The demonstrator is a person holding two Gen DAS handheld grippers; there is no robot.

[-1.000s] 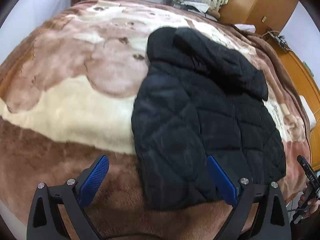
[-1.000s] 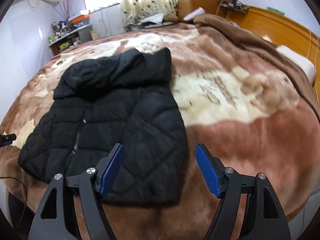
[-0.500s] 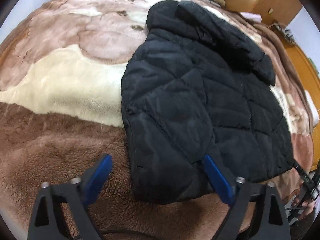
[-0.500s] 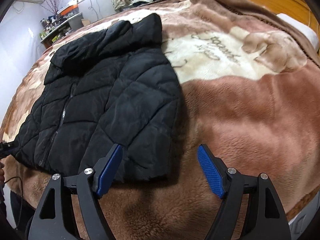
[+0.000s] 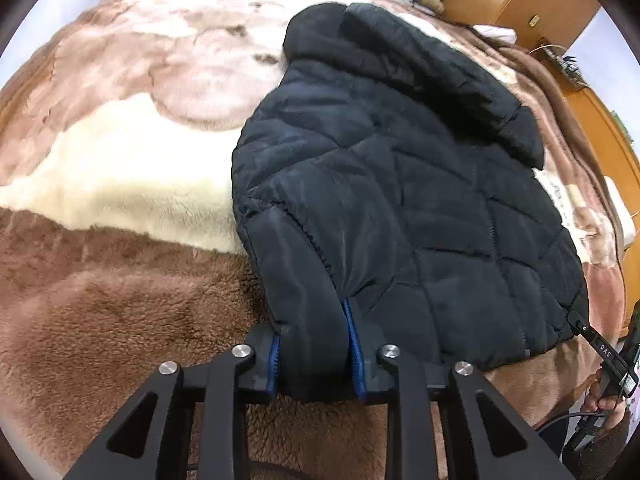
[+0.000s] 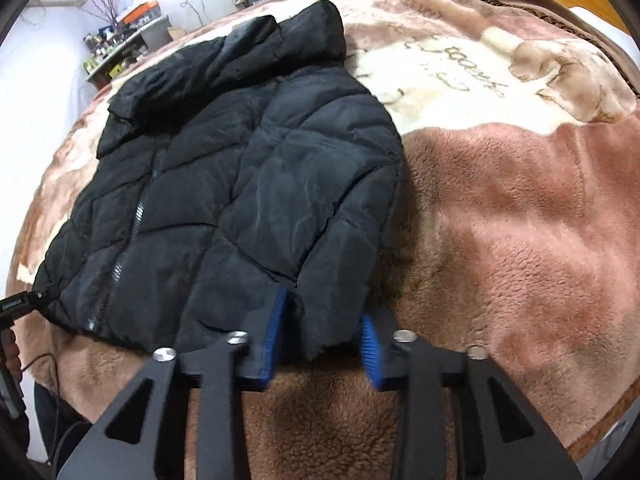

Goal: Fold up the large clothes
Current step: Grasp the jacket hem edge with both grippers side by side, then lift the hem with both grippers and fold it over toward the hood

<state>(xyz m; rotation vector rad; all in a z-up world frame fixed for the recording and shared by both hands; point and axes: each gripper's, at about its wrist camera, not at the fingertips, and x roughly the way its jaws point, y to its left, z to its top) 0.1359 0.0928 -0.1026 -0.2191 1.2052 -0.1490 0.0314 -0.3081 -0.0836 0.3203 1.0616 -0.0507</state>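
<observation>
While the black quilted jacket (image 5: 400, 184) lies spread flat on the bed's plush brown-and-cream blanket (image 5: 120, 184), you have a tool clamped on each of its near corners. Your left tool (image 5: 314, 354) has just been closing and now pinches the puffy cuff of the sleeve folded along the jacket's left edge, blue pads pressed into the padding on both sides. Your right tool (image 6: 320, 338) has likewise been closing and grips the hem corner (image 6: 328, 320) on the opposite side, the fabric bunched between its pads. The jacket stretches away from both tools, hood (image 6: 240, 56) at the far end, zipper (image 6: 132, 232) running down the front, diamond stitching across the shiny, slightly creased shell.
</observation>
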